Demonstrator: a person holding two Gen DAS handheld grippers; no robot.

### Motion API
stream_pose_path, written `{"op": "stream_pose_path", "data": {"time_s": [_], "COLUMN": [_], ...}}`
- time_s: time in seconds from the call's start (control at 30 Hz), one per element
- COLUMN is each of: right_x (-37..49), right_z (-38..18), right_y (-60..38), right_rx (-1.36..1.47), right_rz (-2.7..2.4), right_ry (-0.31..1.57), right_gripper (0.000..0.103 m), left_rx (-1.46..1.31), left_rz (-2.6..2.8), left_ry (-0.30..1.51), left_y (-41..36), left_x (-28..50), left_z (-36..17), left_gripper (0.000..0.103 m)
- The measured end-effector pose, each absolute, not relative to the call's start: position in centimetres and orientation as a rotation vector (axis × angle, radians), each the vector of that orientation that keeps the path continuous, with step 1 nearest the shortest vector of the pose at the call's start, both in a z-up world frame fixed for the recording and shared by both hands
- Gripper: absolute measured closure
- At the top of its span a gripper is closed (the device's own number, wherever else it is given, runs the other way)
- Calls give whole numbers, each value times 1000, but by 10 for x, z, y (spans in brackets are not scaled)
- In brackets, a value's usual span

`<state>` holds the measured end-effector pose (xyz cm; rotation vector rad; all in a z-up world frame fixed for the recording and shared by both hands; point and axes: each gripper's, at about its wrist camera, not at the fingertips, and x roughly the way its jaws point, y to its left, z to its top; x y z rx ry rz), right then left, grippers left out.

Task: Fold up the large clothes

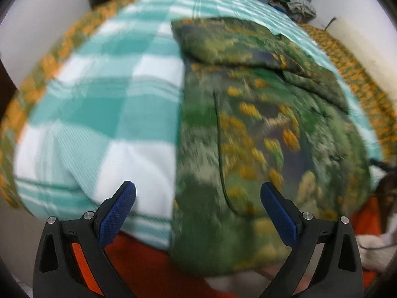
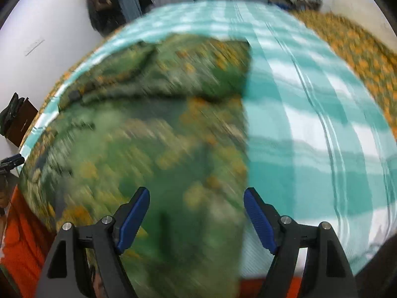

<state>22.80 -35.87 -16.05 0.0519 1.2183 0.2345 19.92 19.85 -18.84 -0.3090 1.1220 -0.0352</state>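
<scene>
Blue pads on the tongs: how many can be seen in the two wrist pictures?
4. The left tongs show one pad on the left and one on the right. The right tongs show the same, left and right.

A green garment with yellow-orange print lies flat, its far end folded over.
</scene>
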Motion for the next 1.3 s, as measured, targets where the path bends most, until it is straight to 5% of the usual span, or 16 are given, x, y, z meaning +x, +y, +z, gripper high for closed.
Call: {"op": "stream_pose_path", "data": {"time_s": [0.33,0.43,0.5,0.53,0.6,0.7,1.03,1.3], "right_x": [210,210,210,210,211,216,223,195], "right_z": [-203,-204,-203,-201,-194,-174,-94,-94], "right_y": [-357,-358,-359,-358,-359,-355,-333,-339], "right_rx": [134,182,198,202,203,240,339,375], "right_rz": [403,420,423,428,425,435,538,555], "right_ry": [1364,1386,1397,1397,1385,1363,1202,1237], "right_gripper": [22,22,25,40,68,80,84,87], "left_rx": [-302,-321,-301,-291,-280,-293,-461,-434], "left_rz": [-147,-143,-130,-124,-113,-92,-136,-136], "left_ry": [1231,1255,1274,1284,1299,1307,1203,1275], "left_y": [154,155,154,154,152,153,178,185], "left_x": [201,201,199,199,201,203,201,160], "left_z": [-218,-217,-215,-214,-211,-197,-143,-147], "left_gripper": [3,10,25,29,54,85,92,92]}}
